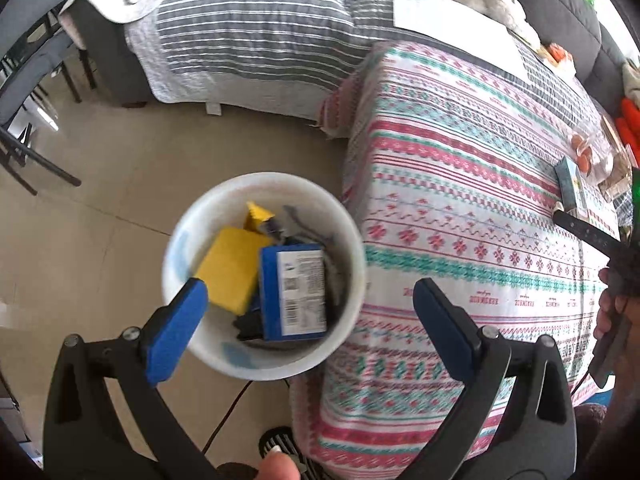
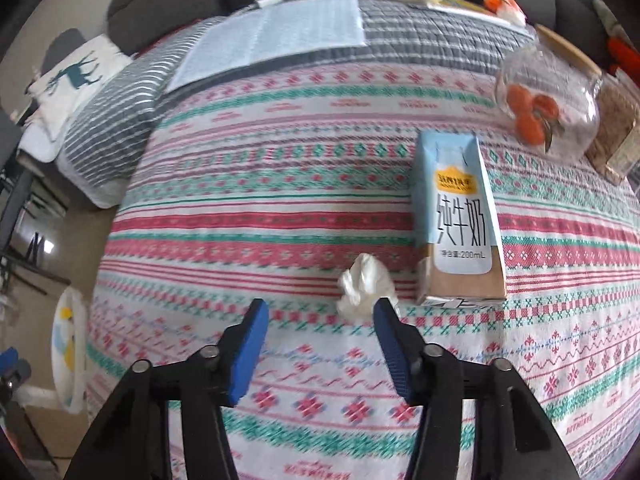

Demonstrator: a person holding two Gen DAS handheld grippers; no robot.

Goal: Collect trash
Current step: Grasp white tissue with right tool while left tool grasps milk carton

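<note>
A white trash bin [image 1: 352, 280] stands on the floor beside the table, holding a blue box [image 1: 294, 292], yellow items [image 1: 230, 270] and dark scraps. My left gripper [image 1: 310, 292] is open and empty above the bin. In the right wrist view a crumpled white tissue [image 2: 364, 286] lies on the patterned tablecloth [image 2: 280, 216], next to a light blue milk carton [image 2: 456, 216] lying flat. My right gripper [image 2: 320, 316] is open and empty, just short of the tissue, which lies by its right finger [image 2: 394, 348]. The carton also shows in the left wrist view [image 1: 572, 184].
A glass jar with oranges [image 2: 548, 100] and a bag of snacks [image 2: 616, 132] sit at the table's far right. A sofa with a striped cover [image 1: 248, 40] and white paper sheets [image 2: 280, 36] lie beyond the table. Chair legs [image 1: 36, 156] stand at the left on the floor.
</note>
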